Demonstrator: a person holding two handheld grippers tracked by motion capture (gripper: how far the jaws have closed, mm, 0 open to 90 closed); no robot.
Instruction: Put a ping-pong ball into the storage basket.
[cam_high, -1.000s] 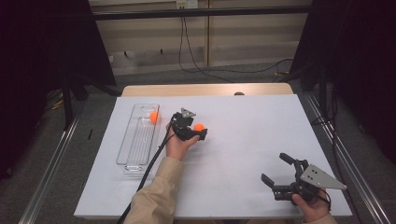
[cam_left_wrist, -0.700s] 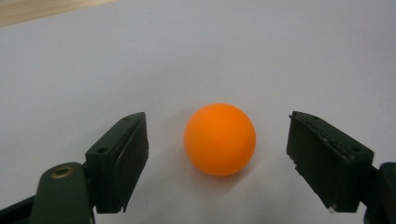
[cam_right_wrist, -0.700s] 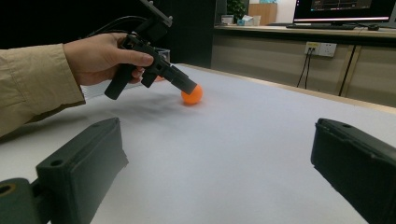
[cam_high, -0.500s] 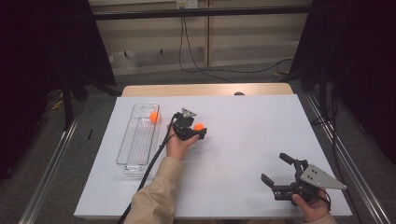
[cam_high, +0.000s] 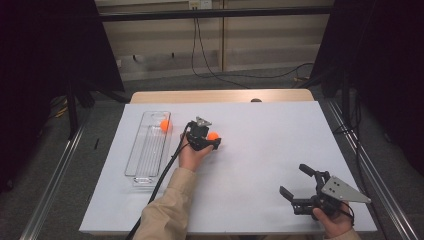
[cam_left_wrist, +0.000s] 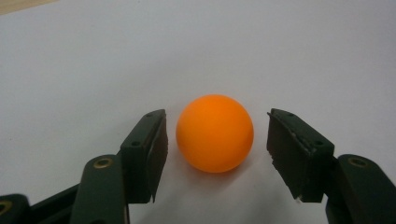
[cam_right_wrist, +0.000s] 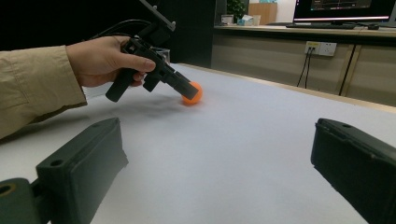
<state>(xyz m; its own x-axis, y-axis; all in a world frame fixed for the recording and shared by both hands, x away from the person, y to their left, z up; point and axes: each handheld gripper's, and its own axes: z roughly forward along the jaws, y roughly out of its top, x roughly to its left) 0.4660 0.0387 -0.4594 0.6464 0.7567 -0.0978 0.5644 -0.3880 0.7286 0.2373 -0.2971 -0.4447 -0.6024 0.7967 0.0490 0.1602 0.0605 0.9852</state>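
Two orange balls: one in the clear tray, one loose ball on the white worktop. Left gripper: jaws have just been closing around the loose ball, narrow gaps remaining, not yet pinching. Right gripper: jaws spread, idle. Step: grasping. Next: finish closing, lift, likely carry to tray.

A white-topped table is set on grey flooring. Beyond the table a pale panelled wall is seen, with cables hung down it — dark curtains, possibly, are drawn to either side.
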